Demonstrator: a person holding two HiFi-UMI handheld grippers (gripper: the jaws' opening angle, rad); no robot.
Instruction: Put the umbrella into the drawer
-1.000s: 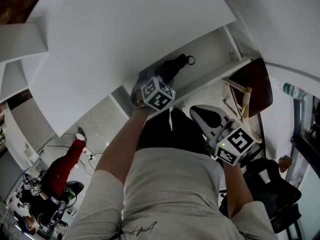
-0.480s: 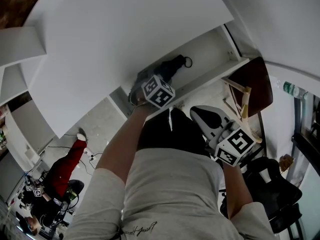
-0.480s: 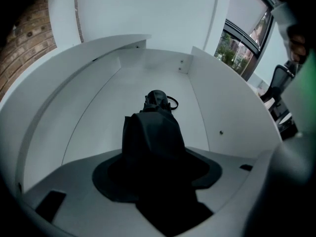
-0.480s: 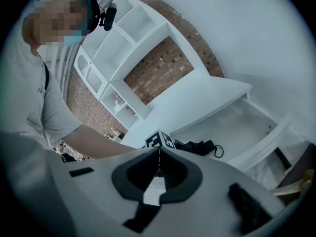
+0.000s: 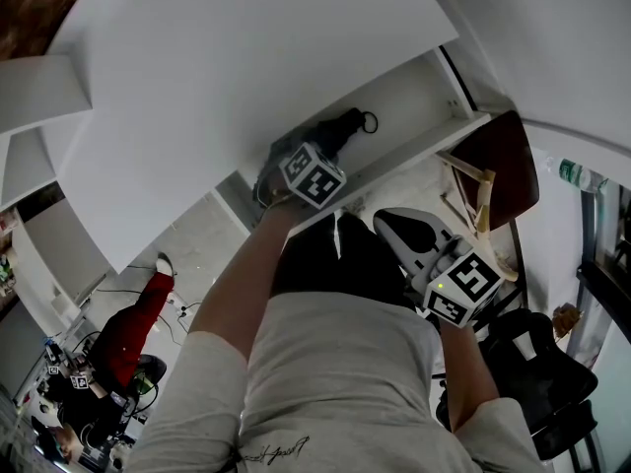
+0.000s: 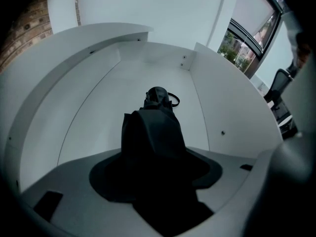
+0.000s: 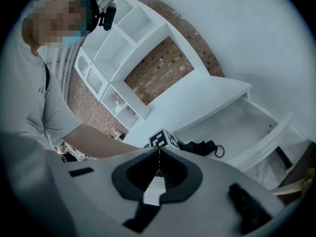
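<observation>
Opening its jaws around the umbrella (image 6: pixel 150 130), your left gripper (image 6: pixel 153 174) points along its length into the drawer (image 6: pixel 94 107); your right gripper (image 7: pixel 158 156) sits clenched, empty.

You had no readable text in view; the small script print (image 5: pixel 276 451) on your shirt (image 5: pixel 335 382) was perhaps a logo, too faint to read.

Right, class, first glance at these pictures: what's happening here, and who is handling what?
A person with a gripper in each hand stands over an open white drawer. The left gripper points down into it with the folded black umbrella between its jaws, which are opening. The umbrella appears to lie on the drawer floor. The right gripper is held outside the drawer, jaws together and empty.
</observation>
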